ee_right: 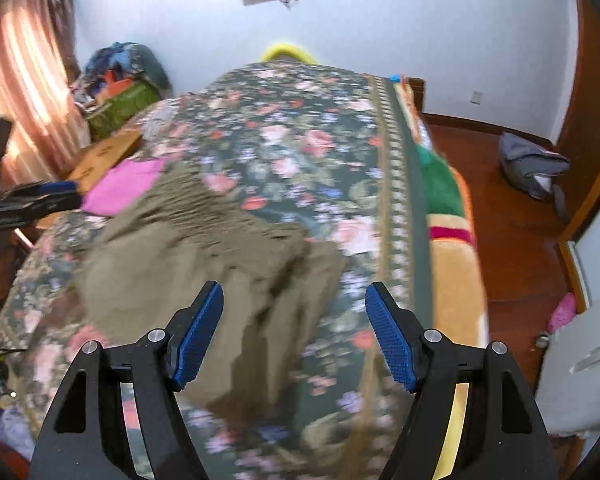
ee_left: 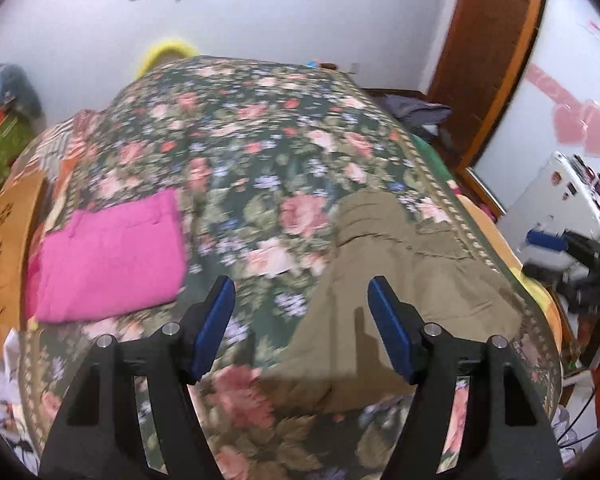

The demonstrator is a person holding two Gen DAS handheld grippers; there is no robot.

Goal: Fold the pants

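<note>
both the left hand-held gripper (ee_left: 302, 330) and right hand-held gripper (ee_right: 294, 334) hang wide and empty above the bed (ee_left: 260, 128), pink pants (ee_left: 112, 256) folded at nine o'clock, khaki pants (ee_left: 412, 272) still rumpled at three o'clock

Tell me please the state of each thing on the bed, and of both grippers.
Khaki pants: lying rumpled on the bedspread, not folded yet.
Pink garment: folded, lying flat.
Floral bedspread: spread over the bed.
Left gripper: open, empty.
Right gripper: open, empty.
</note>
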